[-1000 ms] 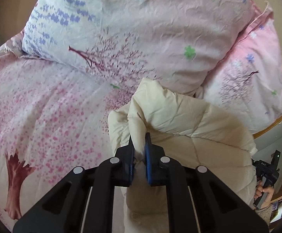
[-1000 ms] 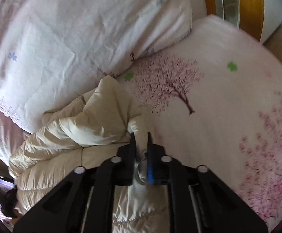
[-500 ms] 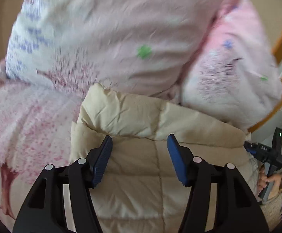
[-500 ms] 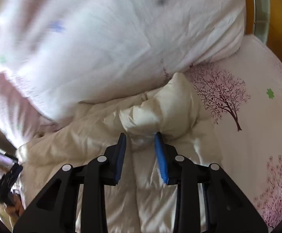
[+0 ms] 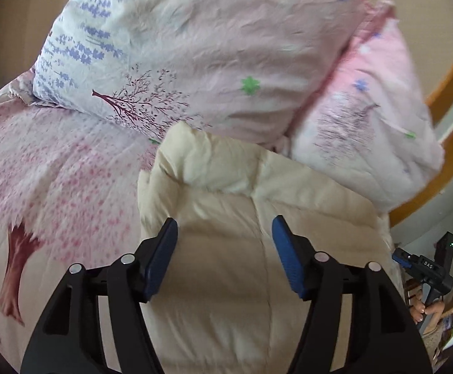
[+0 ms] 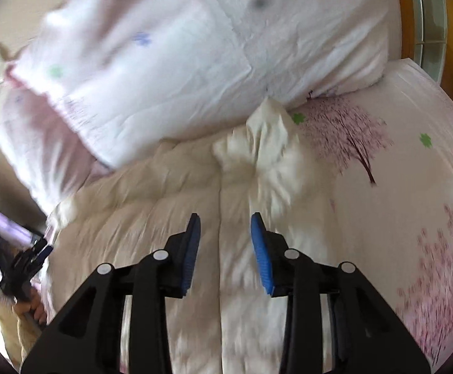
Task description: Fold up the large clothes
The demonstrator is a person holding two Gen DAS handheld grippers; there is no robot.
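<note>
Both the left gripper [image 5: 225,221] and right gripper [image 6: 225,218], jaws spread wide and empty, hover at lower centre over a cream quilted jacket [image 5: 226,265] on the bed [image 5: 55,171], pillows [image 5: 211,46] above.

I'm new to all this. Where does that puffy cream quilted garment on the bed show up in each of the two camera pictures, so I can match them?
Left wrist view: the cream garment fills the lower middle, beneath the open left gripper.
Right wrist view: it spreads across the centre and lower left, beneath the open right gripper.
Shared landmark: the big floral pillow, just beyond the garment's far edge in both.
</note>
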